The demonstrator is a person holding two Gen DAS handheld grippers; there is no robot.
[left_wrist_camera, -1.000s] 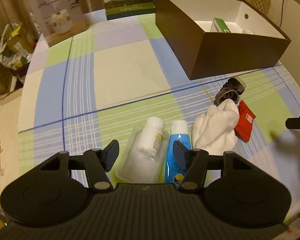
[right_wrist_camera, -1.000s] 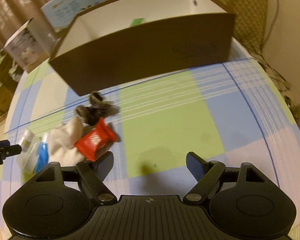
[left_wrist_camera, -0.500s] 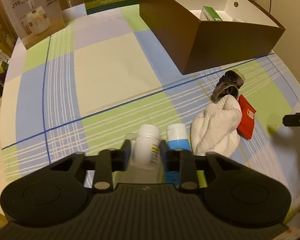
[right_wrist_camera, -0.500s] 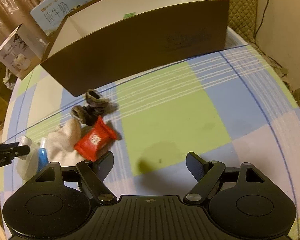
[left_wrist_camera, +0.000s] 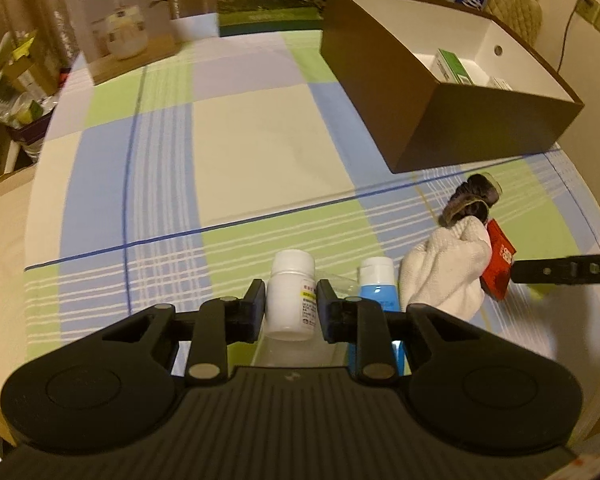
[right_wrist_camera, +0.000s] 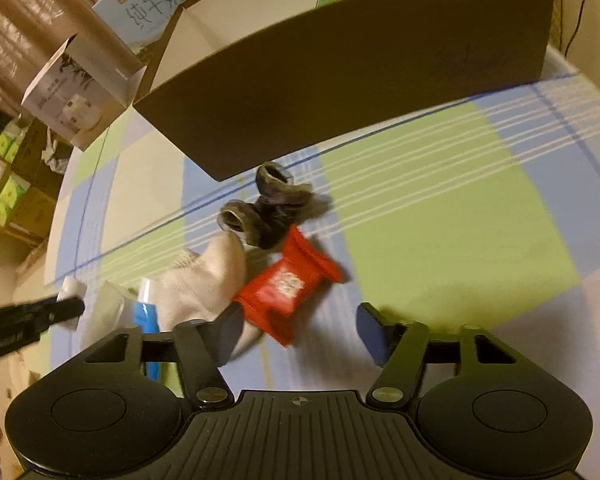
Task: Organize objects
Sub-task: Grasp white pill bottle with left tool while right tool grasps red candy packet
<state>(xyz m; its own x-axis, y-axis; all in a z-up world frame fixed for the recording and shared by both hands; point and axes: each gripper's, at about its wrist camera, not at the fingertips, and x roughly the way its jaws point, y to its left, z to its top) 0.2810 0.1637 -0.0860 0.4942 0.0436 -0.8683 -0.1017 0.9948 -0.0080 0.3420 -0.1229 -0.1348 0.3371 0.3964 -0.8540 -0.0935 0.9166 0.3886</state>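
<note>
On the checked worktop (left_wrist_camera: pixel 260 152) near its front edge | left claw (left_wrist_camera: pixel 291 307) pinched small white plastic pill bottle (left_wrist_camera: pixel 291 296) | right claw (right_wrist_camera: pixel 298 330) closing around red foil sachet (right_wrist_camera: pixel 288 286), not yet pressing | risk: smooth bottle slipping; finger snagging white sock (right_wrist_camera: pixel 204 284)

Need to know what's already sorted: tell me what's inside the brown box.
The box holds a green-and-white carton and a second small pack against its far wall. Its near wall hides most of the floor.
</note>
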